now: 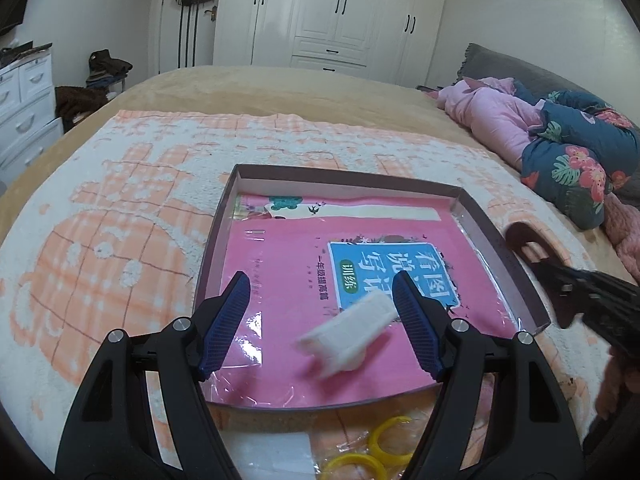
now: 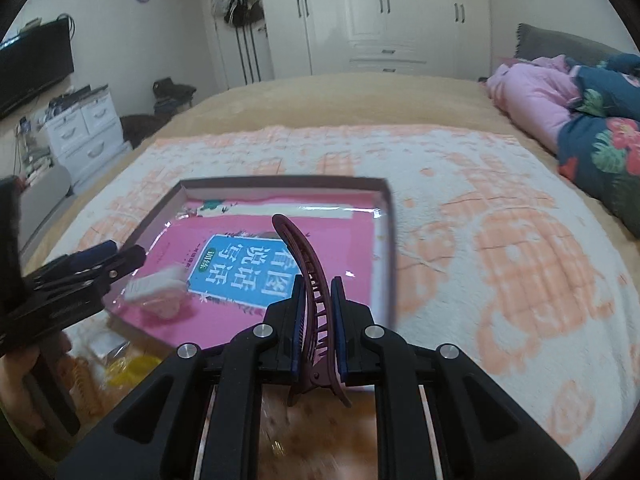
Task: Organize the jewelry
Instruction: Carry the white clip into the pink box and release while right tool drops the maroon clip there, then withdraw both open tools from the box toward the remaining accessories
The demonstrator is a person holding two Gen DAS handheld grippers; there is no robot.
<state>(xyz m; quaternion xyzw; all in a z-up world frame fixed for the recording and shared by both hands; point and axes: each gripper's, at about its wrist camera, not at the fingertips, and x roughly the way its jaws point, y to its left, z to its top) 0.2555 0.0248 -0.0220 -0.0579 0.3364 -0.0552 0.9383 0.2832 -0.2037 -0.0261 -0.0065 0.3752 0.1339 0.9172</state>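
**Bed-top sorting: one piece in the tray, one in the grip**

Patterned peach-and-white blanket (image 1: 132, 184) covers the bed where the work goes on. Nearest, yellow rings (image 1: 378, 454) lie in a clear bag outside the tray, seemingly still unsorted. The left gripper (image 1: 322, 296) hovers with its jaws wide, a blurred white clip (image 1: 348, 330) below them on the tray's pink lining. The right gripper (image 2: 316, 312) is clamped narrow on a maroon hair clip (image 2: 306, 264), poised over the tray (image 2: 386, 240). Beyond, white wardrobes (image 2: 380, 16).
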